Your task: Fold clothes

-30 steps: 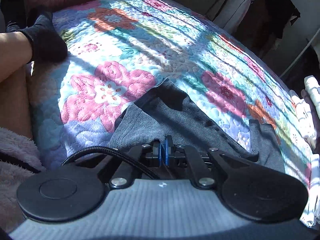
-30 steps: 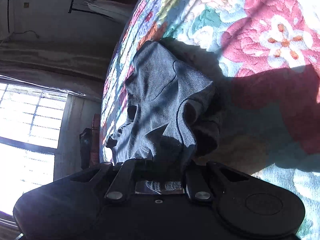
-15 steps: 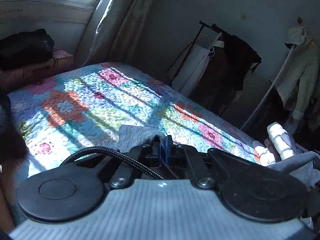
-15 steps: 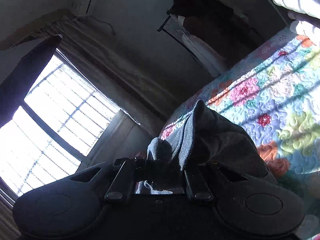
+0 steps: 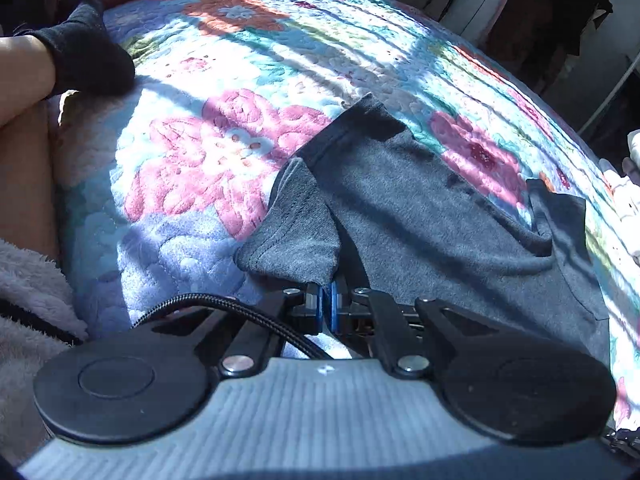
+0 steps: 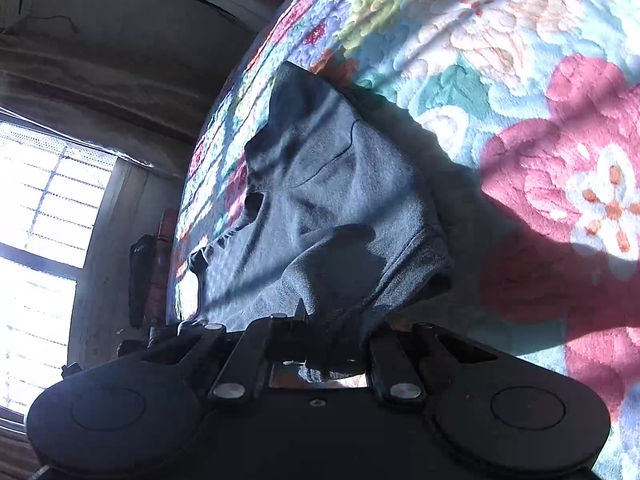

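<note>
Fingers of your left gripper point(image 5: 327, 307) and right gripper point(image 6: 320, 334) were clamped together on the grey garment point(image 5: 432, 216) over the floral quilt point(image 5: 200, 160).

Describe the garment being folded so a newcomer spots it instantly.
Start at the floral quilt covering the bed. On it lies a gray knit garment, one edge pinched in the left tongs. It is the only plain, dark fabric lying among bright flowers.

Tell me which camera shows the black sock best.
The left wrist view: the black sock sits at its upper left, sunlit, on a foot resting on the floral quilt. The right wrist view does not show it, only the grey garment and quilt.
</note>
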The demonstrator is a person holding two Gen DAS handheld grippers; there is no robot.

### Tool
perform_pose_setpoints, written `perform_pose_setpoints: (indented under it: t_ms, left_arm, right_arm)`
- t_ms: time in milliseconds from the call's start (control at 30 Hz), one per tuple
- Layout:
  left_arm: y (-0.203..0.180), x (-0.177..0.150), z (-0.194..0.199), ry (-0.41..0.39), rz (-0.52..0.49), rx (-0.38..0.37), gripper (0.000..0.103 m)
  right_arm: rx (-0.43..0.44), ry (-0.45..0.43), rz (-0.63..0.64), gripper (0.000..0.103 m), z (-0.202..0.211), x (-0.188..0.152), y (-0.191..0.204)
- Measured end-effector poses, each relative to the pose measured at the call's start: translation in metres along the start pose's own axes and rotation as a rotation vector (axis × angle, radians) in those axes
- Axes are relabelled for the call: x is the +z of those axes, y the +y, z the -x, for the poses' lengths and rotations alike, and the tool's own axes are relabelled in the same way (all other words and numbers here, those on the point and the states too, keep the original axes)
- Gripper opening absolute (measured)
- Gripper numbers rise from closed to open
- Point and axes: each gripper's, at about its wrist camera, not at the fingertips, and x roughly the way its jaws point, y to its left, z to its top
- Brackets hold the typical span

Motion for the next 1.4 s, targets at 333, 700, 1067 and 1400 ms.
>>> perform_pose_setpoints:
  t_ms: [333, 700, 1067, 1400]
  left_arm:
    - [0.002, 0.002, 0.027, -0.069, 0.018, -0.063, 0.003]
    - [0.012, -0.007, 0.007, 0.064, 0.037, -0.011, 0.006]
    - [-0.011, -0.006, 0.048, 0.063, -0.216, 0.091, 0.013]
    - [0.008, -0.012, 0.039, 0.08, -0.157, 0.015, 0.04]
  right_arm:
    - [0.09, -0.095, -0.008, 0.009, 0.017, -0.012, 0.023]
    - [-0.338, -0.11, 0.285, 0.021, 0.023, -0.023, 0.04]
    - [-0.239, -0.019, 0.275, 0.024, 0.086, -0.07, 0.073]
    - [-0.344, -0.02, 0.633, 0.056, 0.045, -0.113, 0.141]
